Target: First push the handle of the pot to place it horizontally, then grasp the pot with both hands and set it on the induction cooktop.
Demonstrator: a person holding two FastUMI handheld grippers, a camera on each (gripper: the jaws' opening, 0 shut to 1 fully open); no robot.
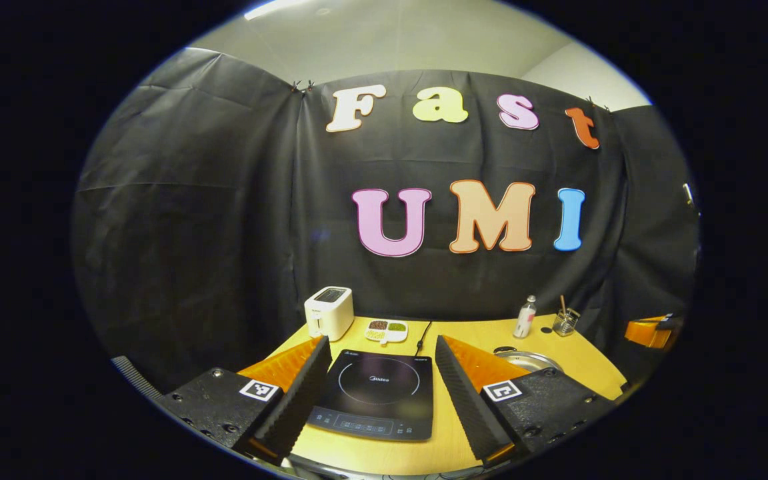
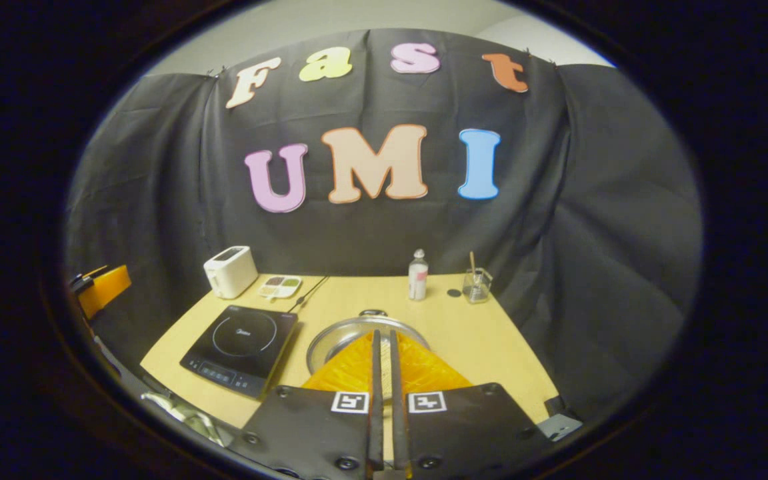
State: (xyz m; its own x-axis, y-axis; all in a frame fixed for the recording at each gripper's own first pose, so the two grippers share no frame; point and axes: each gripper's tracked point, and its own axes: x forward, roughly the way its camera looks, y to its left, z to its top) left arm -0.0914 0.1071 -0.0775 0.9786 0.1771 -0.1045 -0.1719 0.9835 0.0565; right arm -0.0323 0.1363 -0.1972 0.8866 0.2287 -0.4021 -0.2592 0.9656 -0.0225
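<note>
A pale wooden table (image 2: pixel 464 347) stands against black cloth draped as the booth's wall (image 2: pixel 591 233), with a strip of light ceiling above the cloth. On the table's left part lies a flat black induction cooktop (image 2: pixel 241 348) with a white ring on its glass and a row of controls along its near edge; a dark cord (image 2: pixel 307 293) runs from it toward the wall. Behind it stand a white two-slot toaster (image 2: pixel 231 271) and a small white divided dish (image 2: pixel 280 287) of brown and green bits. Farther right along the wall are a small clear bottle with a pale cap (image 2: pixel 417 275) and a glass jar (image 2: pixel 477 285) holding a stick. The round silver metal pot (image 2: pixel 351 333) sits on the table just right of the cooktop, apart from it, with a small dark handle at its far rim; its near half is hidden behind the right gripper (image 2: pixel 384 353), whose orange-backed black fingers stand nearly together with only a thin slit between them, holding nothing. In the left gripper view the left gripper (image 1: pixel 382 360) is spread wide, its ridged black fingers framing the cooktop (image 1: pixel 377 393), and the pot (image 1: pixel 527 360) shows as a partial rim behind the finger on the right side. An orange object at the right gripper view's left edge (image 2: pixel 104 285) is cut off and hard to identify.
</note>
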